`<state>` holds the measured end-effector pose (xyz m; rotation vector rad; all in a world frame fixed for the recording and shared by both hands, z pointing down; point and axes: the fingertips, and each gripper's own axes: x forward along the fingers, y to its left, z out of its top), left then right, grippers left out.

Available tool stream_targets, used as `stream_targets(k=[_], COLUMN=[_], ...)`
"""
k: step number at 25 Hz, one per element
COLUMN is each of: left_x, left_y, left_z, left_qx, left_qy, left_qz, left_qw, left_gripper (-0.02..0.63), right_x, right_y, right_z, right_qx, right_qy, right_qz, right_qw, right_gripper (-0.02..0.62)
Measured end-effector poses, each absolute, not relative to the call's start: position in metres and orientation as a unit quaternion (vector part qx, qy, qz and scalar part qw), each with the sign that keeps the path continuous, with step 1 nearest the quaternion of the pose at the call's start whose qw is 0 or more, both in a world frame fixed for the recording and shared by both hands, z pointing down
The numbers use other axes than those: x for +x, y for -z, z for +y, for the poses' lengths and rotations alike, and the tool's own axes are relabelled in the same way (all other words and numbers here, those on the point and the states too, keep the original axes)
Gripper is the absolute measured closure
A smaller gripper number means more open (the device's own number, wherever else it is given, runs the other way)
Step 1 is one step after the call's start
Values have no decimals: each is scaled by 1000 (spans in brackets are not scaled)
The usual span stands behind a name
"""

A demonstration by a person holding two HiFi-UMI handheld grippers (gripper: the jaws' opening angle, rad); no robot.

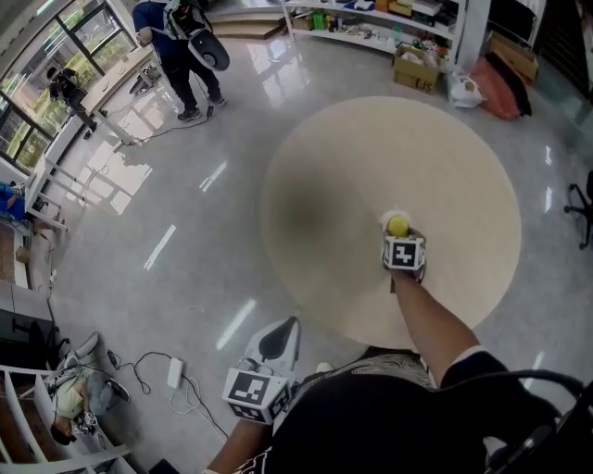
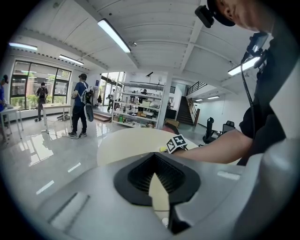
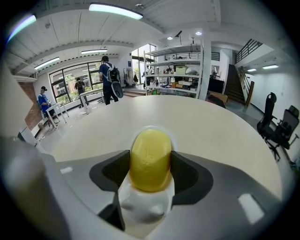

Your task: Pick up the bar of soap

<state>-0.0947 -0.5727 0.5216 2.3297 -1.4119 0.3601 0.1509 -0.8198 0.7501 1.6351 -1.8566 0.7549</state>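
Right tongs (image 3: 150, 161): jaws spread wide, the yellow oval bar of soap (image 1: 397, 225) standing between the dark pads, its sides right at the pad faces; I see no squeeze, so I log them as open around it. Left tongs (image 2: 155, 175): tips together, only a thin pale wedge behind them, nothing between. The right gripper view alone shows that the soap sits on a small white glossy dish (image 3: 143, 206), which lies on the round beige table (image 1: 352, 167). In the head view the black-and-white marker cube (image 1: 404, 253) covers those jaws, and only the soap's top and a pale rim of the dish show beyond it, centre-right of the frame. The head view alone gives the layout: the soap is on the lower right part of the tabletop, and the left tongs hang off the table at bottom centre, over the grey polished floor (image 1: 185, 231). The left gripper view gives a side look at the bare forearm (image 2: 211, 147) reaching across the table edge. Surroundings: a person in blue with a backpack (image 1: 181, 46) stands at upper left of the head view, well apart from the table; white shelving (image 1: 371, 23) runs along the top edge, with a cardboard box (image 1: 415, 67) and a red bag (image 1: 505, 88) on the floor in front of it. A white power strip with black cables (image 1: 174, 373) lies at lower left. A black office chair (image 3: 274, 126) shows at the right edge of the right gripper view.
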Motion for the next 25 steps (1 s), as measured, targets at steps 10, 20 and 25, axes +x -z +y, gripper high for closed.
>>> stream_targets(k=[10,20,25], left_x=[-90,-62,-70], left_y=[-519,-514,-503], left_z=[-581,-570,-558], left_qx=[841,872,885], left_qy=[-115,-84,-73], left_qz=[-496,-444,-429], left_qw=[183,188,167], left_gripper=[598,598,598], right_x=[159,157,145], right_y=[-716,-612,-552], right_z=[-839,-764,-682], right_qx=[596,531,493], right_qy=[-259,-317,-310], right_qz=[-733,-786,-812], right_qw=[200,-6,-50], right_gripper=[334,334,334])
